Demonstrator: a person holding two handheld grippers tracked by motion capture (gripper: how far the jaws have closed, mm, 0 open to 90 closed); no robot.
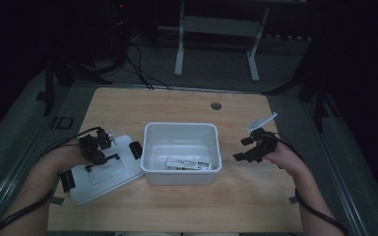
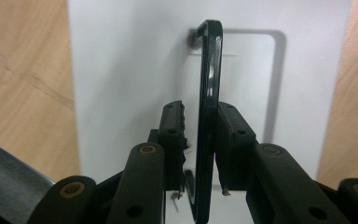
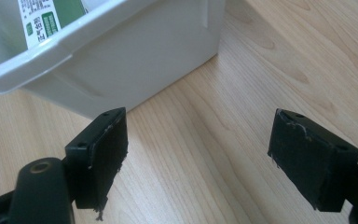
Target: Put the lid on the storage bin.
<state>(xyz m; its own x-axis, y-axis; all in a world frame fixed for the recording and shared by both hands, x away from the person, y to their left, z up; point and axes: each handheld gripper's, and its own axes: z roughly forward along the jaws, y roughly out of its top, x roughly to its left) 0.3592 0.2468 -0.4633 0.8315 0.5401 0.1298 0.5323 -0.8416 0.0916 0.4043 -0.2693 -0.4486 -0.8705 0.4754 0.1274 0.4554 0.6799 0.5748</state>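
now, thin black handle (image 2: 209,93) on smooth white lid (image 2: 135,70)

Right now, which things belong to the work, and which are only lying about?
Belong to the work:
- lid, its black handle between the left gripper jaws
- white bin
- packet inside the bin
- right gripper, open

Lying about:
- table hole
- frame behind the table

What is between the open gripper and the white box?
Just bare wooden table. The right gripper view shows nothing lying between the right gripper and the white box.
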